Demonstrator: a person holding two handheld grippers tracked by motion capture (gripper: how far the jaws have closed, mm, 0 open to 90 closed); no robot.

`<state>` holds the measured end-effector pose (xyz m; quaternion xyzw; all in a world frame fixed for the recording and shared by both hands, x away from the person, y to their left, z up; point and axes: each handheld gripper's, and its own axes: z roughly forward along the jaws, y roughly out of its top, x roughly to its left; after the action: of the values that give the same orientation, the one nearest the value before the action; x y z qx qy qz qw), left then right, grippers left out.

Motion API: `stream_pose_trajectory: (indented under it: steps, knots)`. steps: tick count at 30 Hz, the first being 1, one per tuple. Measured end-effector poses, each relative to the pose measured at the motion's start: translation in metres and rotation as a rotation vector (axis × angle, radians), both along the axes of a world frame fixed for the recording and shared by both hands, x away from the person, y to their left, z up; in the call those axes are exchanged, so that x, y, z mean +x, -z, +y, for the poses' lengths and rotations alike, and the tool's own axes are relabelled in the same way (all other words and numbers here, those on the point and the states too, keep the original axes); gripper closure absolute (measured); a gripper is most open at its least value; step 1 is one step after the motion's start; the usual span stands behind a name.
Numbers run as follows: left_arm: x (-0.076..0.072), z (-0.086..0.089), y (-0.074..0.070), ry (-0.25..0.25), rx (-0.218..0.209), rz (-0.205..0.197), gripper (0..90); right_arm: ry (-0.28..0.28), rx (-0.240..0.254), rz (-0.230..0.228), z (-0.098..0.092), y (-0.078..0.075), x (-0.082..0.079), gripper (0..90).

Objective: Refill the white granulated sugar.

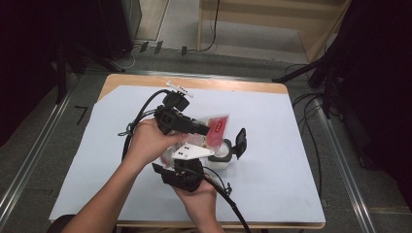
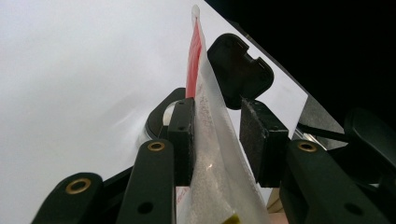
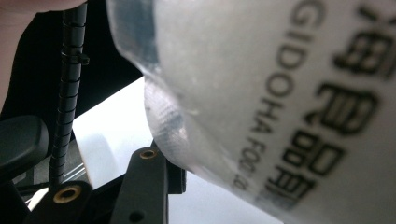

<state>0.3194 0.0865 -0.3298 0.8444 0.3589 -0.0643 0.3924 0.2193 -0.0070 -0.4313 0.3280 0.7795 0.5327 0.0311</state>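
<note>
Clear plastic pouch [image 1: 214, 127] w/ red label held up over bench [image 1: 272, 174] centre, just above a white jar [image 1: 222, 158] sitting approx 4 o'clock from the left hand [image 1: 148, 141]. Jar open; black flip lid [image 1: 240, 141] standing up at its 2 o'clock edge. Jar contents not readable from high view.

Left tongs [image 2: 217, 137] part open: pouch [image 2: 212, 154] hanging between pads, flat against the left pad, visible gap to the right pad. White granular stuff in pouch lower half; red band up toward its top. Jar mouth [image 2: 161, 116] and lid [image 2: 240, 70] seen just behind pouch.

Right tongs [image 1: 187, 162] below the pouch at approx 6 o'clock, gripped by right hand [image 1: 201, 201]. Pouch [image 3: 261, 93] pressed close to the right gripper view's camera, black print legible, whitish fill inside. One jaw seen under pouch's lower edge; other hidden, so can't tell if closed on the pouch or just alongside.
</note>
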Motion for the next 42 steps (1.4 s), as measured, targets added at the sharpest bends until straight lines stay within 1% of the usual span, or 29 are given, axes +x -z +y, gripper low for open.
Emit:
stream_pose_trajectory:
  steps: [5, 6, 8, 9, 12, 17, 23, 30, 31, 32, 33, 35, 38, 41, 42]
  knots:
    - [0.0012, 0.0, -0.0004, 0.002, 0.009, -0.001, 66.9, -0.001, 0.001, -0.001, -0.0003, -0.0002, 0.0005, 64.1]
    - [0.0015, -0.0001, -0.0002, 0.003, 0.004, 0.002, 66.9, 0.0, 0.004, -0.002, -0.0002, -0.0002, 0.0006, 64.1]
    - [0.0019, -0.0004, -0.0006, 0.003, 0.011, 0.007, 66.9, -0.001, 0.003, -0.001, -0.0004, -0.0004, 0.001, 64.1]
    - [0.0023, -0.0006, -0.0001, 0.004, 0.003, 0.008, 66.8, -0.002, 0.002, 0.001, -0.0005, -0.0005, 0.0011, 64.1]
    - [0.0035, -0.0002, -0.0003, 0.005, 0.01, 0.008, 66.8, -0.001, 0.003, 0.004, -0.0005, -0.0009, 0.0013, 64.1]
    - [0.0032, -0.0012, -0.0006, 0.005, 0.006, 0.01, 66.9, -0.001, 0.004, 0.005, -0.0008, -0.0013, 0.0012, 63.9]
    - [0.0038, -0.0017, -0.0017, 0.006, 0.016, 0.012, 66.9, 0.002, -0.004, -0.009, -0.0005, -0.0014, 0.0008, 63.8]
    - [0.0043, -0.0029, -0.0023, 0.007, 0.021, 0.01, 66.9, 0.011, 0.004, -0.009, 0.0, -0.0013, 0.0012, 63.8]
    - [0.0046, -0.003, -0.0021, 0.007, 0.015, 0.011, 67.0, 0.011, 0.005, -0.009, 0.0003, -0.0013, 0.0015, 63.8]
    - [0.0048, -0.0028, -0.0028, 0.008, 0.024, 0.011, 67.0, 0.012, 0.007, -0.007, 0.0004, -0.0015, 0.0016, 63.8]
    - [0.0047, -0.0029, -0.003, 0.008, 0.023, 0.011, 67.0, 0.011, 0.008, -0.007, 0.0005, -0.0018, 0.0017, 63.8]
    - [0.005, -0.0032, -0.0031, 0.012, 0.018, 0.011, 67.1, 0.008, 0.009, -0.006, 0.0007, -0.0022, 0.0018, 63.8]
    - [0.0061, -0.0054, -0.0059, 0.018, 0.041, 0.002, 67.1, 0.01, 0.014, -0.008, 0.0002, -0.0027, 0.0031, 63.8]
    - [0.0068, -0.0088, -0.0087, 0.018, 0.036, -0.009, 67.2, 0.019, 0.021, -0.012, -0.001, -0.0042, 0.0053, 63.8]
    - [0.0075, -0.0099, -0.0098, 0.017, 0.04, -0.012, 67.3, 0.023, 0.024, -0.014, -0.0013, -0.0046, 0.0064, 63.8]
